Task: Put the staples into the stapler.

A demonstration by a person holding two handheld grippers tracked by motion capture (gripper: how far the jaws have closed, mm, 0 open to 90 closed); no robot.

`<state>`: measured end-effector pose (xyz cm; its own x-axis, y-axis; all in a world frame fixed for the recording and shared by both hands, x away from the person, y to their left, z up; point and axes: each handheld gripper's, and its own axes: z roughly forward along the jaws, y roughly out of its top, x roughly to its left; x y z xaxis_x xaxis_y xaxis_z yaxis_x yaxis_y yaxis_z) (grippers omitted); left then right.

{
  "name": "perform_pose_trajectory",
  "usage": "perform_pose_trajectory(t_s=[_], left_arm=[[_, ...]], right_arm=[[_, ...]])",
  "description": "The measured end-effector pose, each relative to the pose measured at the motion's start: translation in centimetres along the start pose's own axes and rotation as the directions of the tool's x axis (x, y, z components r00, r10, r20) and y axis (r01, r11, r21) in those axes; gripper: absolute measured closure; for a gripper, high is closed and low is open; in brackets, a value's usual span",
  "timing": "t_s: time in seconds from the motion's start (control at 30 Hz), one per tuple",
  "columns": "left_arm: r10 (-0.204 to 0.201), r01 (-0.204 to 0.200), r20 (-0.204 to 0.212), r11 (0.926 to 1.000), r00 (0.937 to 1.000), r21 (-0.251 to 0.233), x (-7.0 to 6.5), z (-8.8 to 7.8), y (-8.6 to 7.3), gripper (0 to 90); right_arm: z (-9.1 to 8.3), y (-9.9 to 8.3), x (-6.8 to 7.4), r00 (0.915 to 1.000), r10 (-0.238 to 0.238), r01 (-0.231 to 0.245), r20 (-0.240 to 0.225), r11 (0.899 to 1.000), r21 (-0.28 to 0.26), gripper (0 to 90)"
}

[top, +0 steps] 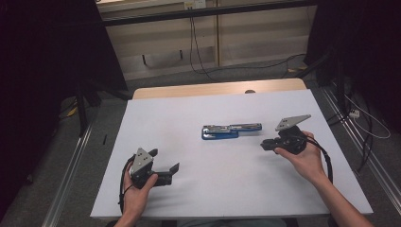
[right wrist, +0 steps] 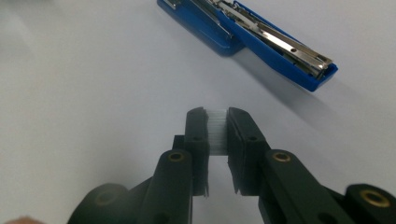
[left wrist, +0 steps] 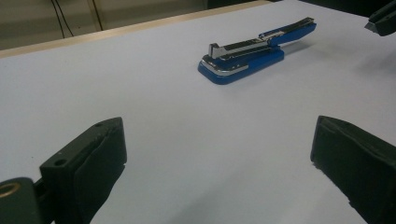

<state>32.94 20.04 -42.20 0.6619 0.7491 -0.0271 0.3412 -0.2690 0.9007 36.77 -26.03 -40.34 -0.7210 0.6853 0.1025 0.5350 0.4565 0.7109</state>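
The blue stapler (top: 231,130) lies opened flat mid-tabletop (top: 189,198). The right gripper (right wrist: 217,116), just beside the stapler's far-swung end, has its jaws clamped on a strip of staples (right wrist: 217,130). The left gripper (top: 176,168), well apart from the stapler, holds its jaws wide apart; no lettering is readable.

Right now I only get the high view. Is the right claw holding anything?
Observer: Yes, the right claw is shut on a thin pale strip, likely staples.
Operator: Stapler state?
Observer: The stapler lies swung open, metal rail facing up.
Operator: And the other side?
Observer: The left claw is wide open, nothing between its pads, aimed at the stapler.
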Motion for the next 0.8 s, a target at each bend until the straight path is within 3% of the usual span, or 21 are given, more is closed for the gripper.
perform_pose_trajectory(t_s=[0.53,0.8], left_arm=[[-0.007,0.007,-0.006,1.0,1.0,0.003,0.4,0.0,-0.1,3.7],[-0.014,0.014,-0.013,0.9999,0.9998,0.005,0.6,0.0,-0.1,3.8]], right_arm=[[0.9,1.8,-0.7,0.9996,0.004,-0.005,-0.026,0.999,-0.043,79.3],[1.8,2.9,-0.6,0.9991,-0.021,0.019,-0.036,0.999,-0.039,79.4]])
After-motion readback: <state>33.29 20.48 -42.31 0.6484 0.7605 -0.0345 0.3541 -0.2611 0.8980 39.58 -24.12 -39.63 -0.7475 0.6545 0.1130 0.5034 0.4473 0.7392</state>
